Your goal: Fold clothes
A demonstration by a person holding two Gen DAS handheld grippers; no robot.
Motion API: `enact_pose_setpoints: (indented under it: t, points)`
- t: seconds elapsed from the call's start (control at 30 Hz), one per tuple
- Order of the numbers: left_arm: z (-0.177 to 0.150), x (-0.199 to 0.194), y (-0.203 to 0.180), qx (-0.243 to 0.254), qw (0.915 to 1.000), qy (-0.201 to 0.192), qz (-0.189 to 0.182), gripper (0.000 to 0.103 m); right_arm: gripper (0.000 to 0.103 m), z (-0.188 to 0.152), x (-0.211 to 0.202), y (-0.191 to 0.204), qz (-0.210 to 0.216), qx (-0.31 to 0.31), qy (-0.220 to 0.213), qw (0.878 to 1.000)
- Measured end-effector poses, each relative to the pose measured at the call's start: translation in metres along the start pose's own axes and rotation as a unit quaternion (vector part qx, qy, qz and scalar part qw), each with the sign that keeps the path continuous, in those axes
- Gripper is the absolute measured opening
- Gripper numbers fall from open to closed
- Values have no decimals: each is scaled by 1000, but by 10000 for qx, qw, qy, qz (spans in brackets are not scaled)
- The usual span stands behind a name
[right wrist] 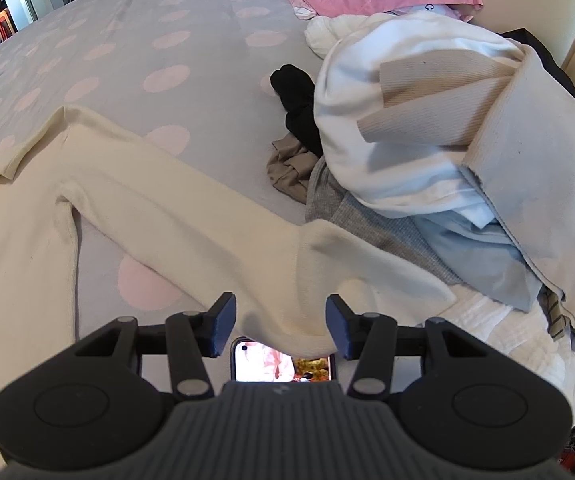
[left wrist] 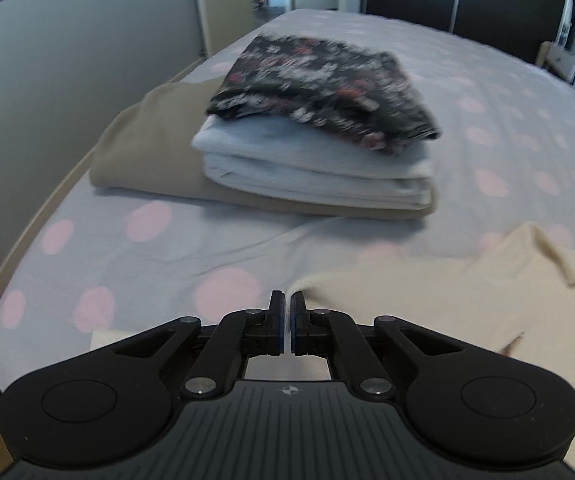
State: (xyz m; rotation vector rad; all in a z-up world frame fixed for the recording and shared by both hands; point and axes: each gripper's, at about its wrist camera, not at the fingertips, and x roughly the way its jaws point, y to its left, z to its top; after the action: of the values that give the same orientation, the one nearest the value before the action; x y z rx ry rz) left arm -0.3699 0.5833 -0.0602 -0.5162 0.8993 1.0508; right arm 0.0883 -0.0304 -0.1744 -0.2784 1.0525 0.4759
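The soft, limp cream sweater (right wrist: 135, 200) will sag: left gripper (left wrist: 288, 312) fingers clamp its edge, right gripper (right wrist: 281, 320) fingers stand apart astride the sleeve cuff, a fair hold.

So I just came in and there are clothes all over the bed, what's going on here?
Someone is folding laundry with a handheld gripper in each hand. The left gripper is shut on the edge of a cream sweater spread on the bed. The right gripper is open over its sleeve. A folded stack is done; an unfolded pile waits.
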Motion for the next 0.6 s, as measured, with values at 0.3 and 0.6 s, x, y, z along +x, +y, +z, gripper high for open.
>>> enact_pose_setpoints:
  t: [0.3, 0.6]
  points:
    - [-45, 16, -21, -28, 9979, 387, -518, 12, 53, -5, 0, 19, 249, -310, 2, 9992]
    - [-129, -7, -113, 1054, 9621, 1337, -2131, 18, 53, -53, -9, 86, 1390, -954, 353, 9851]
